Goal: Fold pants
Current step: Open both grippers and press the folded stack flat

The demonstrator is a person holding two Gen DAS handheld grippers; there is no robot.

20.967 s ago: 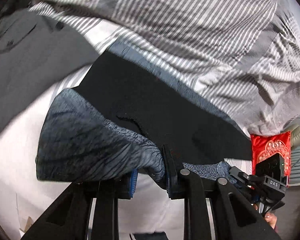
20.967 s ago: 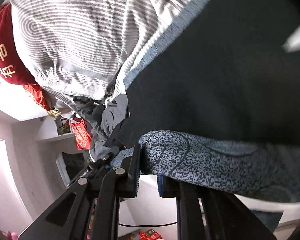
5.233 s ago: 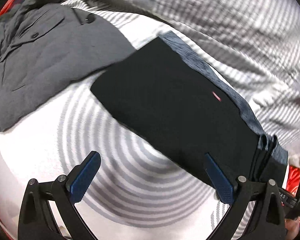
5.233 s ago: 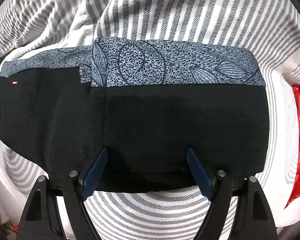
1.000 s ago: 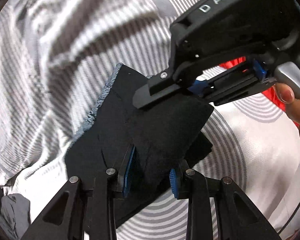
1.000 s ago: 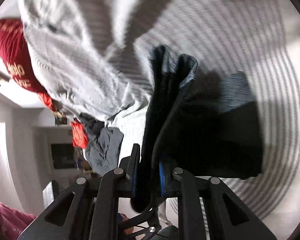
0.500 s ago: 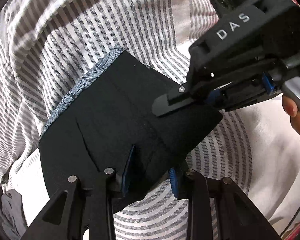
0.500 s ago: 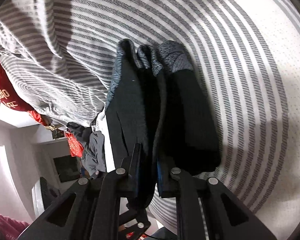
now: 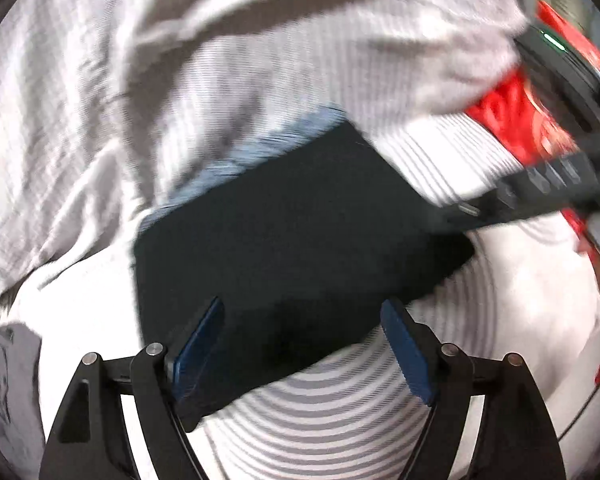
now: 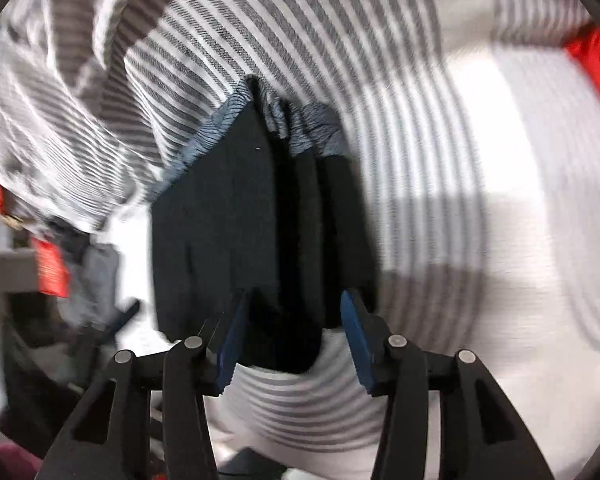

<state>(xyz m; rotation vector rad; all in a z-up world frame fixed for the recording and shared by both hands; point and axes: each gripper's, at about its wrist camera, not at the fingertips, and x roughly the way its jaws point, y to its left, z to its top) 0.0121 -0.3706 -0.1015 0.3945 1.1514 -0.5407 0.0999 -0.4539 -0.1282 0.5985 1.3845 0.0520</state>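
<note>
folded pants (image 9: pixel 300 248) flat on striped sheet (image 9: pixel 332 420); left tool (image 9: pixel 306 344), right tool (image 10: pixel 296 332) jaws just opened, gripping nothing.

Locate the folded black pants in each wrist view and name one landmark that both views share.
Left wrist view: the folded black pants fill the centre, with the near edge between the open left gripper.
Right wrist view: the pants lie centre-left, stacked folds on edge, with the near end between the open right gripper.
Shared landmark: the pants' blue patterned band, against the striped bedding.
</note>
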